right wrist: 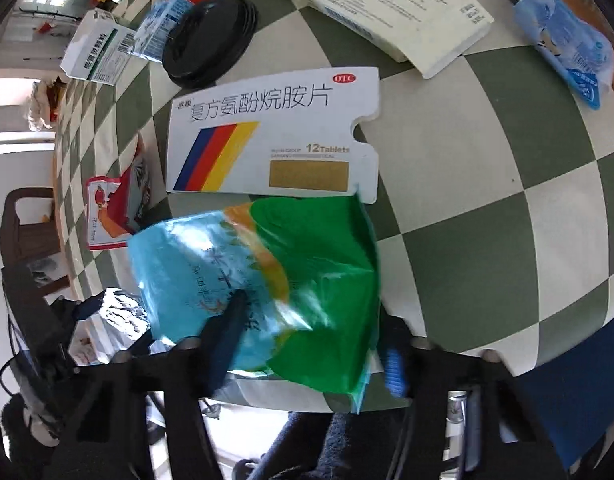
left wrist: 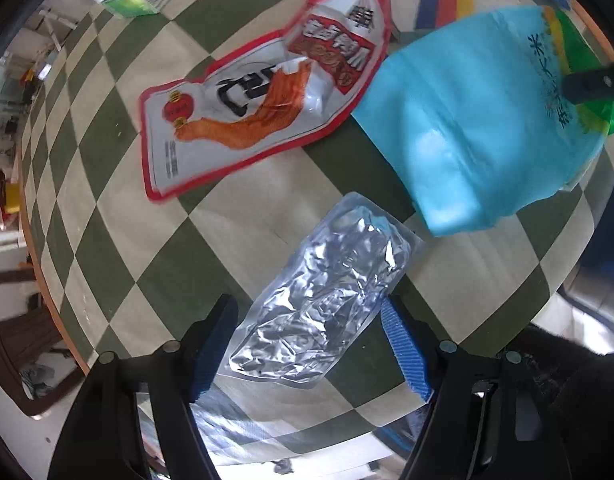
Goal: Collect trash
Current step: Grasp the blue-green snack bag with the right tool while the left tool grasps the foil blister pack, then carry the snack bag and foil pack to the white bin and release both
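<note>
The left claw hangs open over the checkered counter, its blue pads either side of a crumpled silver foil pouch lying flat, though contact cannot be told. The right claw is closed on a blue-and-green plastic bag, lifted just in front of a flattened white medicine box. A red-and-white chicken-feet snack wrapper lies on the counter beyond the pouch.

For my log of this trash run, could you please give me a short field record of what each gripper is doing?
left gripper: open, fingers either side of the silver foil pouch
right gripper: fingers around the blue-green bag; whether closed, cannot tell
surface: checkered tablecloth
other trash: red-white snack wrapper
</note>
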### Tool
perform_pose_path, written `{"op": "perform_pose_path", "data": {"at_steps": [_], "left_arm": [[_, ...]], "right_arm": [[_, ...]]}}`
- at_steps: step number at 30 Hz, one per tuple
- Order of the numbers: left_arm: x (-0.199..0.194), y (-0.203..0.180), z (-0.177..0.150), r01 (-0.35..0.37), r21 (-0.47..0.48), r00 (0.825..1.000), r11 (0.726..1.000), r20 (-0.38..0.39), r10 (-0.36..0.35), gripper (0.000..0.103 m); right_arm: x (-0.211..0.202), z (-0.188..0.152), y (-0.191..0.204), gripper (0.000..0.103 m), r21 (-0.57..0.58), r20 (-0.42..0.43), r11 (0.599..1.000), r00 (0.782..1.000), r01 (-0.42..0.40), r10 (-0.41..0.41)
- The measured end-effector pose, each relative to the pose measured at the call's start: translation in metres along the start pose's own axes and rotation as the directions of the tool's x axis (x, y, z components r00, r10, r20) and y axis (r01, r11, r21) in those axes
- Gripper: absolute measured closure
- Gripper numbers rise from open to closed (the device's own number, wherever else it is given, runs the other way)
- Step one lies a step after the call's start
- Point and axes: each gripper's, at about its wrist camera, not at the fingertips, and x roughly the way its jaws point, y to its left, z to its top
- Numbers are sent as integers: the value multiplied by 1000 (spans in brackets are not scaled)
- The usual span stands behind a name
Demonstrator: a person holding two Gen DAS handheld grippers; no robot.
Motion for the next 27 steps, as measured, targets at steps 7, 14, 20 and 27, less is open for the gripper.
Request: {"op": "perform_pose_path", "data": {"at_steps": [7, 14, 20, 27], "left_arm": [[-6, 29, -16, -2, -246, 1000, 969, 21, 7, 42], [2, 30, -24, 32, -247, 999, 969, -4, -34, 29], [0, 43, -32, 64, -298, 998, 953, 15, -62, 40], [-9, 65, -52, 98, -405, 995, 909, 59, -81, 40]], "right_arm": [[-22, -8, -13, 69, 61, 59, 996, 996, -65, 62], [-22, -9, -21, 51, 76, 44, 994, 996, -79, 75], [-4, -5, -20, 56, 46, 38, 996, 997, -72, 70], [-14, -11, -16, 60, 55, 74, 991, 990, -124, 120]]}}
